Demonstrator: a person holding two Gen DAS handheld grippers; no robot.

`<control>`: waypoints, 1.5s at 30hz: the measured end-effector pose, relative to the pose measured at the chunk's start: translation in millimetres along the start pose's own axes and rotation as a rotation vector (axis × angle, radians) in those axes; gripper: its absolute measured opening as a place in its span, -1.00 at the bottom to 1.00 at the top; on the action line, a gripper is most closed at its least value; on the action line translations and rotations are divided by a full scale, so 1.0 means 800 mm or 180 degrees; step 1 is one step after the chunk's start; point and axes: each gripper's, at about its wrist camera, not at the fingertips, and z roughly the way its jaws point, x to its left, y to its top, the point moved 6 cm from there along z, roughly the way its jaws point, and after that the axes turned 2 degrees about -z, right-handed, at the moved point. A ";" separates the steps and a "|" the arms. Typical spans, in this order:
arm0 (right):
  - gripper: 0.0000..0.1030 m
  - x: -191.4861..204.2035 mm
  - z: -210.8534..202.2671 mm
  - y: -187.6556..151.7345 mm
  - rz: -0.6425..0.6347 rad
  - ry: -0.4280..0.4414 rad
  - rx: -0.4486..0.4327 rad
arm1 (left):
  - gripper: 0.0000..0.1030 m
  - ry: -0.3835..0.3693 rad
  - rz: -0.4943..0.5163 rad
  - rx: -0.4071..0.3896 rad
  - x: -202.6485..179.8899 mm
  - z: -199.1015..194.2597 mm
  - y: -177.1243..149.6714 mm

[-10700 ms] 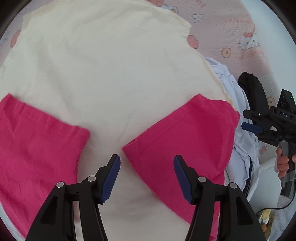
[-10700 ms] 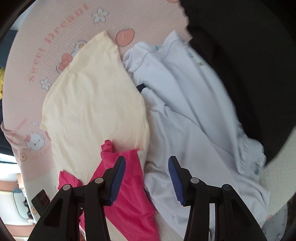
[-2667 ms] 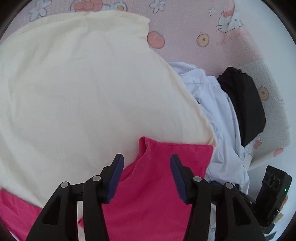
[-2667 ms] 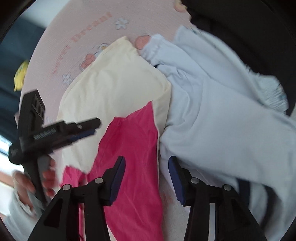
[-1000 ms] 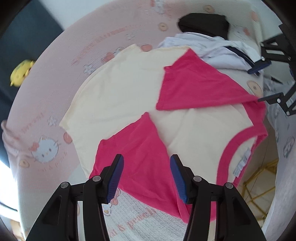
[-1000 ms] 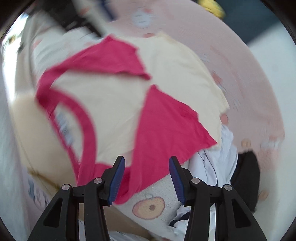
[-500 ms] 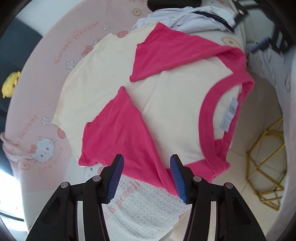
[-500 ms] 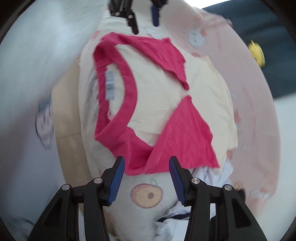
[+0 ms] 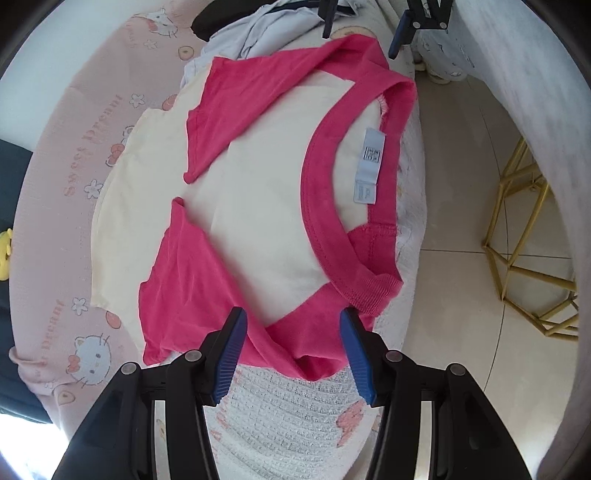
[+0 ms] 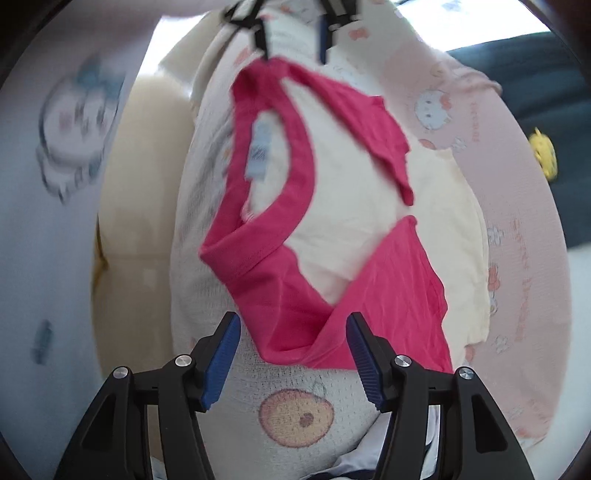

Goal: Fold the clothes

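I see the cream-and-pink T-shirt lying flat, collar towards me, hem away. My left gripper gapes empty over one shoulder; my right gripper, just widening, seems empty too.

A cream T-shirt with pink sleeves folded inward lies on a pink cartoon-print blanket. The left gripper hovers with jaws apart over the pink shoulder by the collar. The other gripper shows at the far shoulder.
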 end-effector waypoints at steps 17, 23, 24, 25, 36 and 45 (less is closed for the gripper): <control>0.14 0.003 0.023 0.025 -0.0084 0.0002 0.0071 | -0.06 -0.0315 0.0171 -0.0041 -0.044 -0.010 -0.013; 0.14 0.012 0.025 0.019 -0.0074 0.0144 0.0202 | -0.06 0.0025 0.0083 -0.0043 -0.051 0.003 -0.006; 0.14 0.012 0.024 0.018 -0.0075 0.0111 0.0202 | -0.06 0.0050 0.0063 -0.0024 -0.050 0.007 -0.004; 0.14 0.012 0.023 0.019 -0.0072 0.0099 0.0195 | -0.06 0.0032 0.0050 -0.0007 -0.050 0.011 -0.003; 0.13 0.009 0.035 0.026 0.0080 0.0185 0.0249 | -0.07 -0.0226 -0.0143 0.0182 -0.046 0.039 0.008; -0.45 -0.009 0.025 0.025 0.0526 0.0557 0.0262 | -0.58 -0.0712 -0.0843 0.0251 -0.004 0.031 0.014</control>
